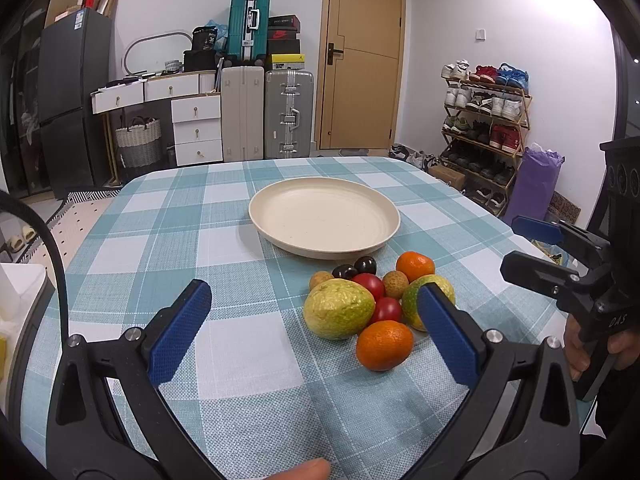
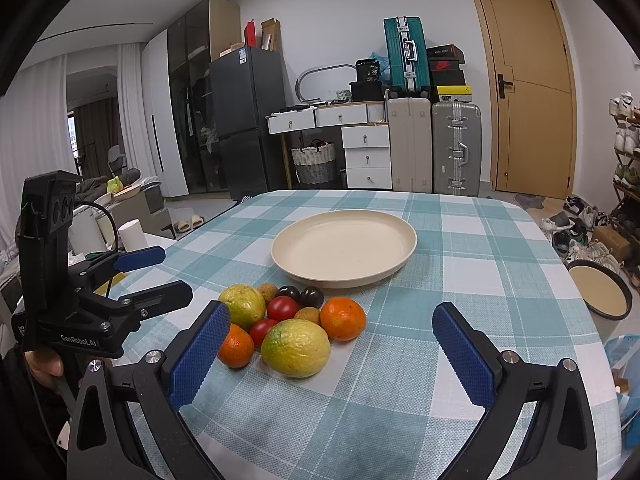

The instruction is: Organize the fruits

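Observation:
A pile of fruit lies on the checked tablecloth (image 1: 248, 360) in front of an empty cream plate (image 1: 324, 216) (image 2: 344, 252). It holds two yellow-green guavas (image 1: 338, 308) (image 2: 296, 348), two oranges (image 1: 384, 344) (image 2: 343, 318), two red tomatoes (image 1: 370, 284) (image 2: 282, 307), two dark plums (image 1: 365, 265) (image 2: 311, 296) and small brown fruits (image 1: 395, 284). My left gripper (image 1: 314, 286) (image 2: 176, 272) hovers open just short of the pile, its right finger (image 1: 448, 332) covering part of the second guava (image 1: 408, 304). My right gripper (image 2: 330, 309) (image 1: 510, 244) stands open on the pile's right side, holding nothing.
A cream bowl with a dark rim (image 2: 600, 292) stands past the table's right edge. A white roll (image 2: 134, 236) and clutter sit off the left edge. Suitcases (image 1: 288, 112), drawers and a shoe rack (image 1: 484, 120) line the far wall.

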### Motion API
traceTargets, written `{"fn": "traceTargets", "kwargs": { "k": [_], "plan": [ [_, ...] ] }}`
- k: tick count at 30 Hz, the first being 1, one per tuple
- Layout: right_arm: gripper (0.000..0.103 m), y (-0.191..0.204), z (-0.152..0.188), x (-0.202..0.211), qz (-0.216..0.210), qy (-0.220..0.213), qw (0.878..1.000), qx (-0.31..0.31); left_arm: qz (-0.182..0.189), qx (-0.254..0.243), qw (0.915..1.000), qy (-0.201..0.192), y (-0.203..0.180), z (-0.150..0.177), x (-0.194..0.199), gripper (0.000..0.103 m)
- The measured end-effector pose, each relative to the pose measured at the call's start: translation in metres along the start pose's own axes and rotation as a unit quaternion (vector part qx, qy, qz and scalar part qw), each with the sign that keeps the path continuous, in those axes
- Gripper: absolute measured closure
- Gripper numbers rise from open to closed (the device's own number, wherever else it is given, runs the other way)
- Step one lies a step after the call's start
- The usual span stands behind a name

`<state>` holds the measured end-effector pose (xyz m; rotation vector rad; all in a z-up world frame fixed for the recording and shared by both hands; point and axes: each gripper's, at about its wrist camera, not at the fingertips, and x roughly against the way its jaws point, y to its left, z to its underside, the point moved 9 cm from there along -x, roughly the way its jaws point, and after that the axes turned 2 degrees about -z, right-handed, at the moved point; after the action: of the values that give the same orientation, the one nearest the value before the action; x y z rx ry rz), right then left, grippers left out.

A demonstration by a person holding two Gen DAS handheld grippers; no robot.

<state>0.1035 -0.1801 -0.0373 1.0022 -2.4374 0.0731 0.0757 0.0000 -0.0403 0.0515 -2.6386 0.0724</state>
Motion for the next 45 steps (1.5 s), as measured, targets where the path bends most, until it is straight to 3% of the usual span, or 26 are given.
{"fn": "traceTargets", "kwargs": {
  "k": [45],
  "plan": [
    [0.0,0.002,0.002,0.001,-0.001,-0.006,1.0,-0.003,0.001,0.003,0.9999,0.01,0.005,0.005,-0.01,0.0]
  ]
}}
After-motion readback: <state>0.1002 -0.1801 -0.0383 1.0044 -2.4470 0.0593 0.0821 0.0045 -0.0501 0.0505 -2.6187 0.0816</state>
